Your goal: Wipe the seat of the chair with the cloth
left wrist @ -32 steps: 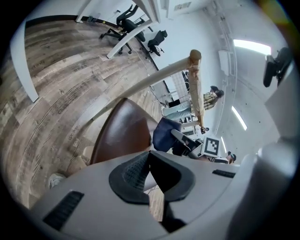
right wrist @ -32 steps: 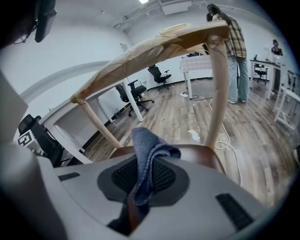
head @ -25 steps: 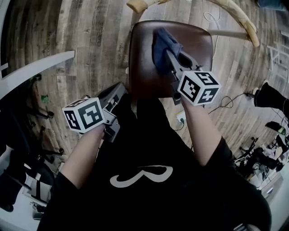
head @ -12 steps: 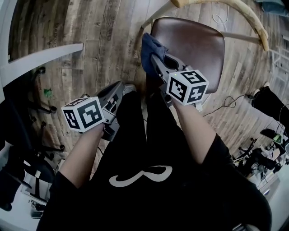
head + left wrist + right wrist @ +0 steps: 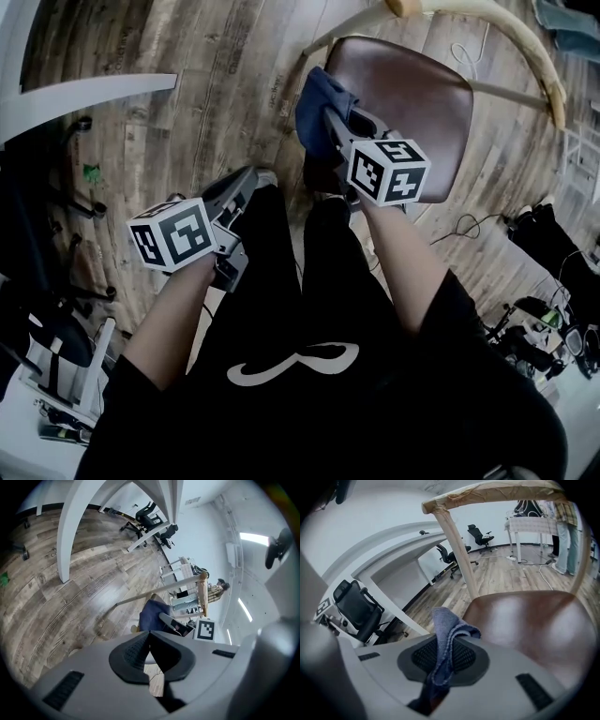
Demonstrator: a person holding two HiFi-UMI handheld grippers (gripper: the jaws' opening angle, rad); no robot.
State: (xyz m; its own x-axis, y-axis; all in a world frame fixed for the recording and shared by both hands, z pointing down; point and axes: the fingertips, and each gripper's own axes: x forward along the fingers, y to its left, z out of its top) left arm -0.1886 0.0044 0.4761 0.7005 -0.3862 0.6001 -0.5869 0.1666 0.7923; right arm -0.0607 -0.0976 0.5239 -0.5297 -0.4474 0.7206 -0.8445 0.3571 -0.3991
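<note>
The chair's brown seat (image 5: pixel 412 94) is at the upper right of the head view, inside a pale wooden frame (image 5: pixel 525 56). My right gripper (image 5: pixel 328 122) is shut on a blue cloth (image 5: pixel 317 101) at the seat's left edge. In the right gripper view the cloth (image 5: pixel 447 639) sticks up folded between the jaws, with the glossy seat (image 5: pixel 529 620) just beyond. My left gripper (image 5: pixel 246 183) hangs lower left over the floor, away from the chair. Its pads meet with nothing between them (image 5: pixel 149 651), and it looks towards the cloth (image 5: pixel 151 617).
A white curved desk (image 5: pixel 84 94) spans the left over a wooden plank floor. Black office chairs (image 5: pixel 358 609) stand by it. Cables (image 5: pixel 469 225) lie on the floor to the right of the chair. A person (image 5: pixel 565 531) stands by a white table far behind.
My right gripper has carried the cloth leftward across the seat, from its middle-left part to its left edge. The left gripper has stayed where it was.
</note>
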